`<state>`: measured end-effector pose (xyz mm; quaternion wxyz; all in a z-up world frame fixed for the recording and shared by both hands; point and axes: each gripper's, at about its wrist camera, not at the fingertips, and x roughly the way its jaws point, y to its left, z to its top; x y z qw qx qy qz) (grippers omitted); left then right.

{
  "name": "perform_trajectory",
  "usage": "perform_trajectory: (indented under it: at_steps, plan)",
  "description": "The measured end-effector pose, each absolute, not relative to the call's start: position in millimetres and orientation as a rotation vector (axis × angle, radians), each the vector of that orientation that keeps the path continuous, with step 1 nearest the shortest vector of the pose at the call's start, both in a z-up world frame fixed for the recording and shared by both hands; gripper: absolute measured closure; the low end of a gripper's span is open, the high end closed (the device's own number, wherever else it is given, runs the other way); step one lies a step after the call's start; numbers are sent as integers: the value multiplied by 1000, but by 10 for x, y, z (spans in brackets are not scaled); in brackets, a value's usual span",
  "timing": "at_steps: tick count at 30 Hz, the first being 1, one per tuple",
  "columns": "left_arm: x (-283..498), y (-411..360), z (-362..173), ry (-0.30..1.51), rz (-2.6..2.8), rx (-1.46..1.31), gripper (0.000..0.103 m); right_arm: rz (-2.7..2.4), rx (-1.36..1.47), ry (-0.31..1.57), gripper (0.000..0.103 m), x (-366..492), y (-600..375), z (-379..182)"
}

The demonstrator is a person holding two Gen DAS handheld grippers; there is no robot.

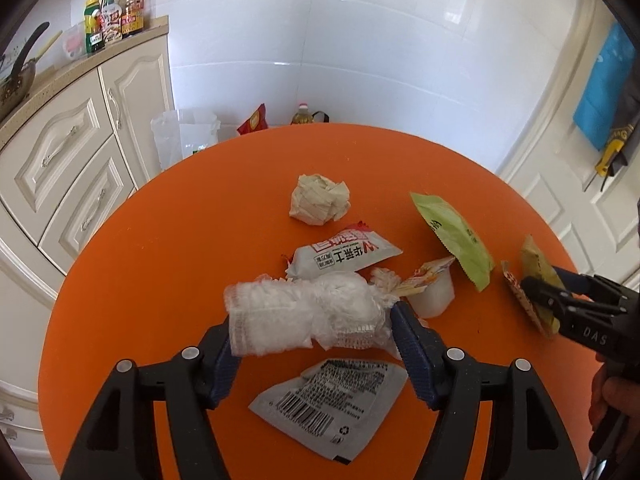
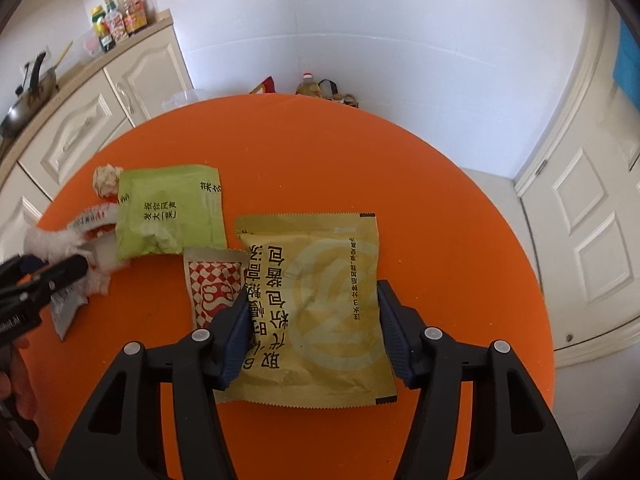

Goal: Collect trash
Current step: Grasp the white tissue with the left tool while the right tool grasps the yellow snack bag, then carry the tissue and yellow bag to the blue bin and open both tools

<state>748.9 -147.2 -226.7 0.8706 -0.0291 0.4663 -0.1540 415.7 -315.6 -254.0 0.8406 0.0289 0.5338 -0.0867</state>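
Round orange table stands before glossy white tiled wall; cream cabinets with bottles left of table, white panelled door right of it.

— We see a round orange table. What lies on it?

— We count a crumpled beige paper ball, a green foil sachet, a gold foil packet and a grey barcoded wrapper.

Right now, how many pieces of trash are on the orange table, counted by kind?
Packets and wrappers: 5 (green, gold, red-checked, white, grey)
Crumpled paper ball: 1
White plastic wad: 1
Small plastic cup: 1
Total: 8
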Motion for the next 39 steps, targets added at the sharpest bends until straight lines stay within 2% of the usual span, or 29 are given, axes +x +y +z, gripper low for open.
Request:
perform_trajectory:
  at_steps: [2,3,7,13,22,39]
  plan:
    - [7410,-1372,-2313,968,-328,-84,57,-182,66,1124,58,4132,-3180,-2535]
    - [7300,-1335,-2317,980,-326,-98,78,-175,76,1121,59,4120,-3196,-2528]
    - [7293,-1251,-2362,982,-337,-123,85,-167,90,1113,64,4071,-3216,-2511]
    - [7120,-971,-2370,965,-315,-178,87,-135,190,1099,68,3913,-3280,-2453]
    - [6362,-668,-2105,866,-321,-159,87,-98,237,1055,69,3600,-3184,-2253]
    - [5033,-973,-1353,732,-487,-90,87,-84,216,902,69,2857,-3015,-1490]
